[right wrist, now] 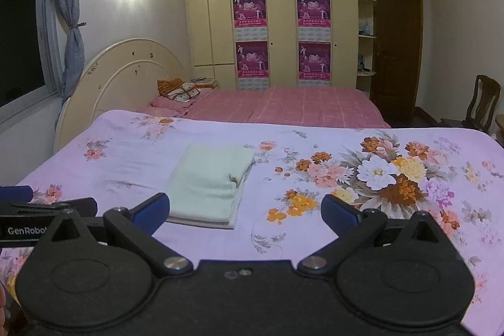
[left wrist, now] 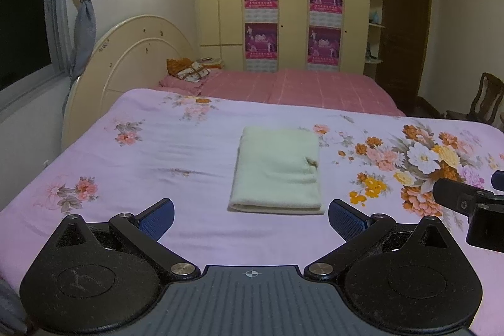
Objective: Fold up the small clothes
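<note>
A pale cream cloth [left wrist: 277, 170] lies folded into a neat rectangle on the lilac floral bedsheet [left wrist: 141, 153]. It also shows in the right wrist view [right wrist: 209, 183]. My left gripper [left wrist: 250, 218] is open and empty, held just short of the cloth's near edge. My right gripper [right wrist: 245, 210] is open and empty, to the right of the cloth's near corner. The right gripper shows at the right edge of the left wrist view [left wrist: 469, 200]. The left gripper shows at the left edge of the right wrist view [right wrist: 47, 203].
A second bed with a pink checked cover [left wrist: 299, 87] stands behind, with pillows [left wrist: 189, 73] at its curved cream headboard [left wrist: 126, 52]. A wardrobe [left wrist: 283, 5] lines the far wall. A wooden chair [left wrist: 485, 99] stands at the right, a window and curtain [left wrist: 82, 21] at the left.
</note>
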A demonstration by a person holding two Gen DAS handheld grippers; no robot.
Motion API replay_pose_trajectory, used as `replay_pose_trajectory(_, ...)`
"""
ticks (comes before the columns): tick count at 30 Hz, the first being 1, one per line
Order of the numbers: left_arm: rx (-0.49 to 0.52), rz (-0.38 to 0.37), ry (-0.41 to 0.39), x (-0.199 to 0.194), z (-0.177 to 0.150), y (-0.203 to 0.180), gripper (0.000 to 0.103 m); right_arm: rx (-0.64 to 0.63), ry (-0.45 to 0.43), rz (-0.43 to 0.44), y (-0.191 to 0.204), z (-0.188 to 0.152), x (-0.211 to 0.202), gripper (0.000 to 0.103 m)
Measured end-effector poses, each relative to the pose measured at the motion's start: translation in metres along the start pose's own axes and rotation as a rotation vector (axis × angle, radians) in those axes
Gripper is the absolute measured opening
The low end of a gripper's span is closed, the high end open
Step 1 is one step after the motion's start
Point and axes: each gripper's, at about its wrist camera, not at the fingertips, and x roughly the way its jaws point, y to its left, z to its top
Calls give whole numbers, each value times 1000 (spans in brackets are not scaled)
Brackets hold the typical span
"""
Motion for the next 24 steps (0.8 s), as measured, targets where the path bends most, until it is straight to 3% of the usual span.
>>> replay_pose_trajectory(17,2,-4,19,13,1,2,103,-1,13,3,4,-1,8,102)
replay_pose_trajectory(24,-6,-49,3,19,0,6,103,1,22,7,6,-1,17,102)
